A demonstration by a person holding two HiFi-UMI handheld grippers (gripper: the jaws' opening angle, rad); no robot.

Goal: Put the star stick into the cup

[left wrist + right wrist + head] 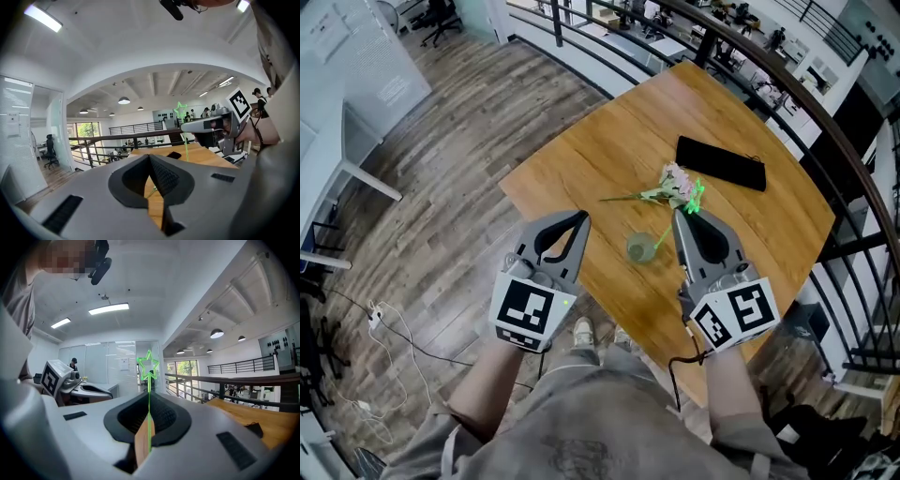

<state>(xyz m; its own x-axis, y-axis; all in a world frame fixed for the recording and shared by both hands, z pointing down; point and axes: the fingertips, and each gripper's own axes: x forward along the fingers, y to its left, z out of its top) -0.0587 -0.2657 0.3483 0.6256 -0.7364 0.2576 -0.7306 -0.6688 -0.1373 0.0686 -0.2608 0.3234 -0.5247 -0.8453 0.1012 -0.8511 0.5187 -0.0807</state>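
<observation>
Gripping the star stick (149, 380) in the shut jaws of the right gripper (682, 217), long axis upright, star at 12 o'clock above the jaw tips, tail slanting toward 7 o'clock down to the cup (639, 248) on the bench (581, 159). Lying just past the cup at 1 o'clock, a flower sprig (667, 190), a black pouch (720, 163) beyond; at 9 o'clock, left gripper (579, 220), jaws shut on nothing.

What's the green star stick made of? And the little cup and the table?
The star stick is probably plastic: bright, see-through green, thin and shiny. The cup is glass or clear plastic, because you can see through it, but I can't tell which. The table has a smooth wood or wood-look top with brown grain lines.
</observation>
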